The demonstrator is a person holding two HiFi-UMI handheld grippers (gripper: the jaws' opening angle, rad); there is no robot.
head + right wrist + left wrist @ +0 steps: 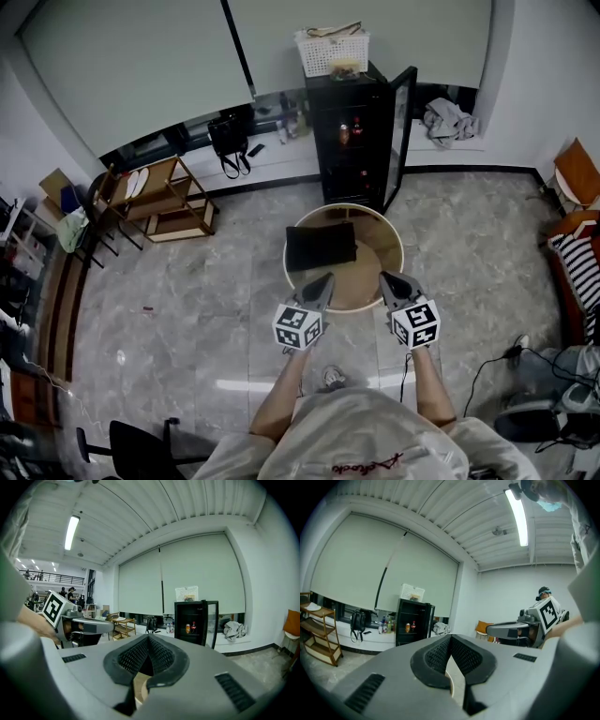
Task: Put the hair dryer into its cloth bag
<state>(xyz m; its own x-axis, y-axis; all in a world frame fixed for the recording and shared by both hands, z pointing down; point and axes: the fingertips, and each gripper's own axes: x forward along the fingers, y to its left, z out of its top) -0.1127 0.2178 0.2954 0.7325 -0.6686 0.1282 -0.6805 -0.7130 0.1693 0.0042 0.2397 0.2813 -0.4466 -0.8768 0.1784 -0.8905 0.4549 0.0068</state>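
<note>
A black cloth bag [321, 246] lies flat on the left half of a round wooden table [384, 246] in the head view. I cannot make out a hair dryer in any view. My left gripper [327, 278] hovers over the table's near edge, just below the bag, with its jaws shut and nothing between them. My right gripper [385, 277] is level with it at the near right edge, also shut and empty. The left gripper view shows its closed pads [451, 641] with the right gripper [511, 630] alongside. The right gripper view shows its own pads [149, 641] meeting, with the left gripper [89, 626] beside it.
Behind the table stands a black fridge [354, 141] with its door open and a white basket [332, 52] on top. A wooden shelf cart [159, 197] is at the left, a black handbag [228, 136] on the window ledge, and cables [506, 361] on the floor at the right.
</note>
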